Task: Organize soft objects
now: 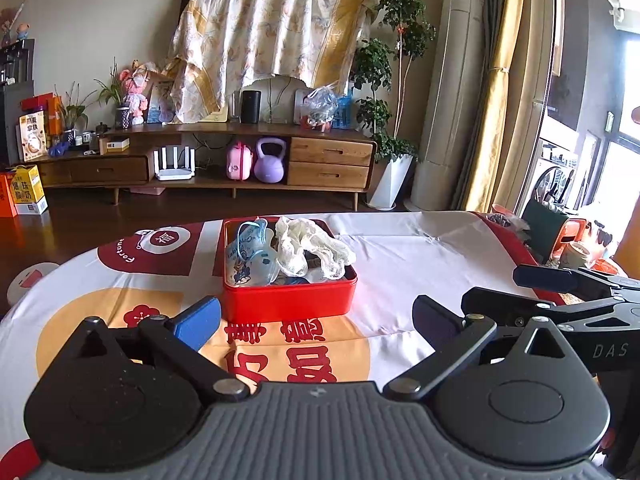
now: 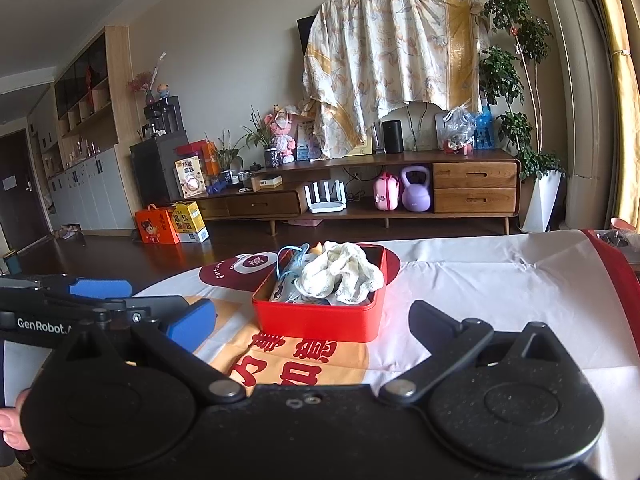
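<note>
Both grippers were drawn back from the work and hung side by side above the near edge of the desk (image 1: 420,248), each with its fingers spread wide apart and nothing between them. The left gripper (image 1: 316,320) had the red tin (image 1: 286,298) straight ahead of it, just beyond its fingertips; from the right gripper (image 2: 312,320) the tin (image 2: 320,320) also sat ahead, barely left of centre.

Inside the tin lay the soft things. A crumpled cream lace cloth (image 1: 312,246) was heaped toward the side of the tin farther to the right, spilling a little above the rim. Beside it, on the left, rested a pale blue printed pouch with a blue cord (image 1: 250,256). Something darker showed beneath them, too hidden to name.

The patterned tablecloth (image 1: 136,248) around the tin carried no other loose soft object within either view, so the gathering looked essentially done. What might have remained, as a judgement only, was tucking the lace below the rim; no lid for the tin was visible.
</note>
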`<state>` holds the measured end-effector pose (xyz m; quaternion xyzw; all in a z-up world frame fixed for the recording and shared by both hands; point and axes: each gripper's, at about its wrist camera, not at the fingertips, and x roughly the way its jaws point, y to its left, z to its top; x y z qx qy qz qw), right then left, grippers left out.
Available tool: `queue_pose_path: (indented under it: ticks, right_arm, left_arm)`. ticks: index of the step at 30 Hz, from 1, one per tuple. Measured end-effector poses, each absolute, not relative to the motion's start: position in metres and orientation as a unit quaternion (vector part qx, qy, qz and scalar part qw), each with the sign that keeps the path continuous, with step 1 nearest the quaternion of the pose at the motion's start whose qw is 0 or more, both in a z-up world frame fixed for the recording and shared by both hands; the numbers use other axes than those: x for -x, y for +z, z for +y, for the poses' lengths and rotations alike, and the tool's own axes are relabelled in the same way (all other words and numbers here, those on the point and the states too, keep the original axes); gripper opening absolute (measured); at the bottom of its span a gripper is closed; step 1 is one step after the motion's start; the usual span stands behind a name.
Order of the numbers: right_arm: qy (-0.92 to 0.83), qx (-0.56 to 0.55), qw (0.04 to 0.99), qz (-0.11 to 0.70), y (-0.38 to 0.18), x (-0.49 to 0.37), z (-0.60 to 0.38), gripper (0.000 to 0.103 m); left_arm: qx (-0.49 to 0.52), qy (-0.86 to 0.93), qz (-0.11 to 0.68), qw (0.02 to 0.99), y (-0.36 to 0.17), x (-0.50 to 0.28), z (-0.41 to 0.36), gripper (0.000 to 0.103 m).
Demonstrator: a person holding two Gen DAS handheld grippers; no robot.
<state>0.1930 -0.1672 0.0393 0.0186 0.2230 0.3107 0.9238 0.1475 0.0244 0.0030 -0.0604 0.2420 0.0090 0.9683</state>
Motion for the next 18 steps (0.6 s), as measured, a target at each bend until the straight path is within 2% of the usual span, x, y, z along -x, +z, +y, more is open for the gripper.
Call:
queue_pose_path:
  ticks: [18]
  right_arm:
    - [0.307, -0.024, 0.925, 0.223, 0.0394, -0.1889, -0.1707, 0.103]
  left_arm:
    - [0.052, 0.017, 0.235, 0.971, 0.0055, -0.1422, 0.0208, 0.103]
